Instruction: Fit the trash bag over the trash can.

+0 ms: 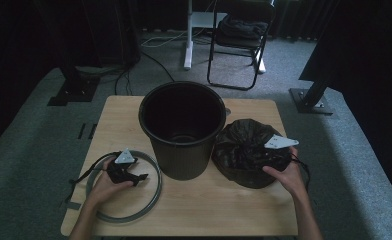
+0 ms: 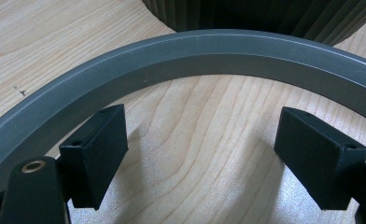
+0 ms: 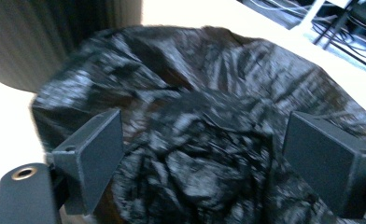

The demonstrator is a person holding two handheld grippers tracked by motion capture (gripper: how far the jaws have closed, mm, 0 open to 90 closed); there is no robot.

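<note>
While jaws gape, bag (image 3: 195,140) sits between right hand-held gripper (image 3: 200,154).

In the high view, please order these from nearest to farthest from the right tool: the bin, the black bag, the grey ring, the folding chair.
1. Black bag: under the right tool, at the table's right.
2. Bin: left of the bag, table centre.
3. Grey ring: flat on the table's left side.
4. Folding chair: on the floor behind the table.
</note>
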